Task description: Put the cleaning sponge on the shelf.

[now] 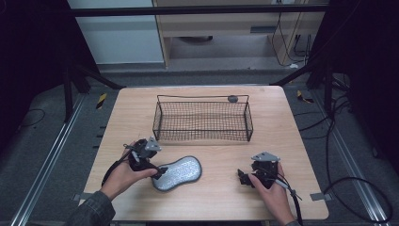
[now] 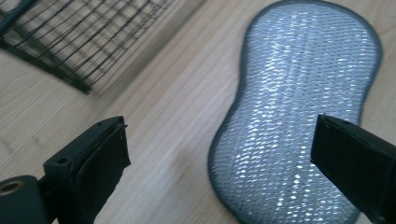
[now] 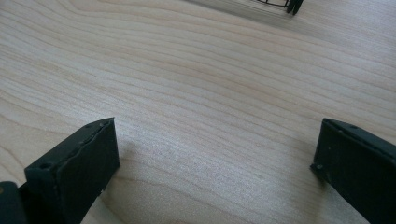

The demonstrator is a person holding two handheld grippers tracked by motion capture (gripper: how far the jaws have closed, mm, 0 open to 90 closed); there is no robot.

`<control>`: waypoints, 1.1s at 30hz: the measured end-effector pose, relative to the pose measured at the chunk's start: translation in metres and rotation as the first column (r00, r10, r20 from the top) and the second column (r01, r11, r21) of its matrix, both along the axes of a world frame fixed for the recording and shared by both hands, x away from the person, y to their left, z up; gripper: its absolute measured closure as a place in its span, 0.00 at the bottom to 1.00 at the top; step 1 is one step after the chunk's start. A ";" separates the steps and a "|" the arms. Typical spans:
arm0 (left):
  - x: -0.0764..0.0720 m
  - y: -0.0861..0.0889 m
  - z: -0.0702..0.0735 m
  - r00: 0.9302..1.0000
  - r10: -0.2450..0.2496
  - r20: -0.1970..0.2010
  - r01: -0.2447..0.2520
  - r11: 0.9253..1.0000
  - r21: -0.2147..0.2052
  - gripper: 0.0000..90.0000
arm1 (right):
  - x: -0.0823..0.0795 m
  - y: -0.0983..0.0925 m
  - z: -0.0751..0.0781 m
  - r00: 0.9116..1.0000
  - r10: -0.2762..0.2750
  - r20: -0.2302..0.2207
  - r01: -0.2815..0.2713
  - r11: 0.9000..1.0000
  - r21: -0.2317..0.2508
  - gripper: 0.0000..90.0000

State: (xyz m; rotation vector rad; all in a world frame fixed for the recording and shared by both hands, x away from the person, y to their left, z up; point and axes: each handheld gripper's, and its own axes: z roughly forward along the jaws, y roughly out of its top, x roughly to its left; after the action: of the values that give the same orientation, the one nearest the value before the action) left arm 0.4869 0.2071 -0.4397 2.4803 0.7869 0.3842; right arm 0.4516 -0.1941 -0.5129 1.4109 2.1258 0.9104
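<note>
Sponge [image 1: 178, 173] flat on table [image 1: 291, 141], outside wire basket [image 1: 202, 121]; left gripper [image 2: 219, 154] wide open beside it, right gripper [image 3: 215, 163] wide open, both empty.

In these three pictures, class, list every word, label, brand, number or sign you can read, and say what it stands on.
None: no readable text in these pictures.
The silver scrubbing pad bears only its woven pattern, no label.
The wire basket, the wooden table and both grippers, left and right, carry no lettering.
The yellow-and-black striped strips on the floor are markings, not words.
</note>
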 end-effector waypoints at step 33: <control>0.003 -0.059 -0.015 0.967 -0.202 -0.153 0.221 0.968 0.117 0.04 | 0.000 -0.001 0.000 1.000 0.007 0.003 -0.007 1.000 -0.003 0.00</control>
State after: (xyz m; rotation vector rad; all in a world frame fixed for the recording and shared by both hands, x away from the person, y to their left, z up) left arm 0.4896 0.1480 -0.4544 2.7080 0.5559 0.1925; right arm 0.4513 -0.1946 -0.5133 1.4005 2.1306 0.9112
